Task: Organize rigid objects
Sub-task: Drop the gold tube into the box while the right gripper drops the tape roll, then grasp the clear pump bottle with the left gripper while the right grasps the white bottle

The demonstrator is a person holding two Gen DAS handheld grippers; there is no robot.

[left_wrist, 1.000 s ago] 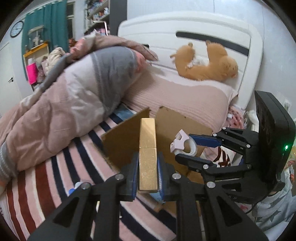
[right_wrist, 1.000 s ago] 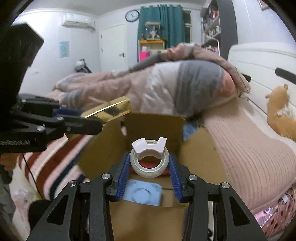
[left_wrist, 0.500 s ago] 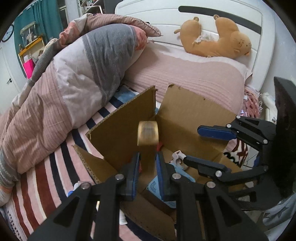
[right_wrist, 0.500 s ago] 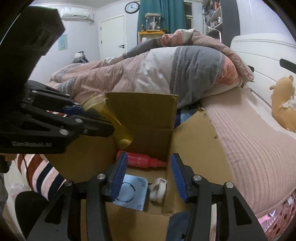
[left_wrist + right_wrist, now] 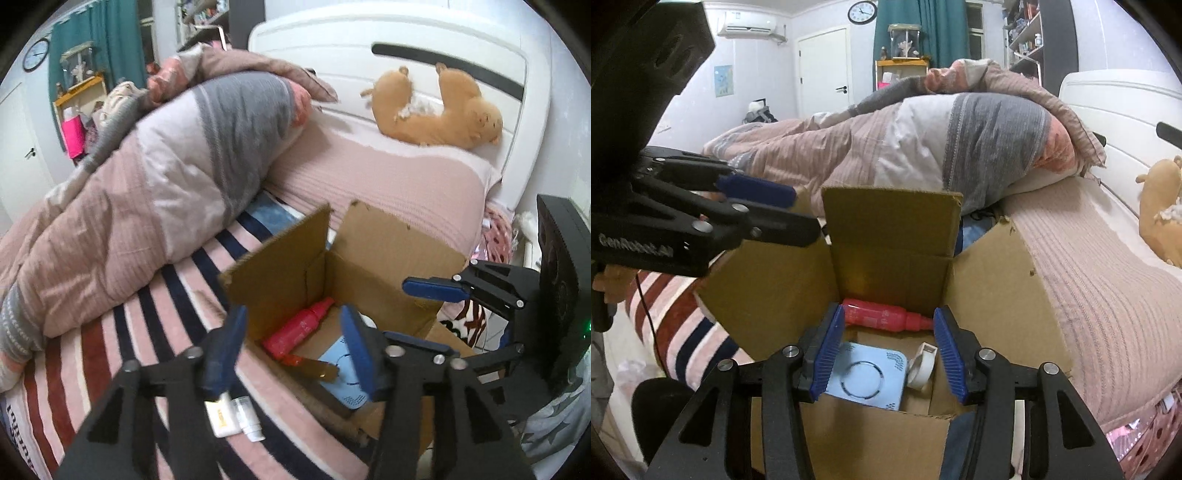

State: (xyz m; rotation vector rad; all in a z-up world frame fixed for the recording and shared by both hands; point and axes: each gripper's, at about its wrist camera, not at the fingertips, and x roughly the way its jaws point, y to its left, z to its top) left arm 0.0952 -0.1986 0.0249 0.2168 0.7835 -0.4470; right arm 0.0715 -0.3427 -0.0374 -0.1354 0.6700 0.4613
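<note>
An open cardboard box (image 5: 373,254) (image 5: 890,236) stands on the bed. Inside lie a red bottle (image 5: 299,328) (image 5: 882,317), a light-blue device (image 5: 341,373) (image 5: 868,380) and a white tape dispenser (image 5: 923,365). A gold box (image 5: 314,365) rests across the bottle's foot, below my left gripper (image 5: 291,347) (image 5: 790,208), whose jaws are opening with nothing pressed between them. My right gripper (image 5: 888,354) (image 5: 424,314) hangs open over the box's near edge and holds nothing.
Two small white tubes (image 5: 236,415) lie on the striped sheet (image 5: 155,332) beside the box. A bundled duvet (image 5: 147,192) fills the left. A pink pillow (image 5: 388,181) and an orange plush toy (image 5: 436,110) lie by the white headboard (image 5: 332,44).
My left gripper tipped the gold box down into the cardboard box and let it go. My right gripper let go of the tape dispenser, which now lies inside.
</note>
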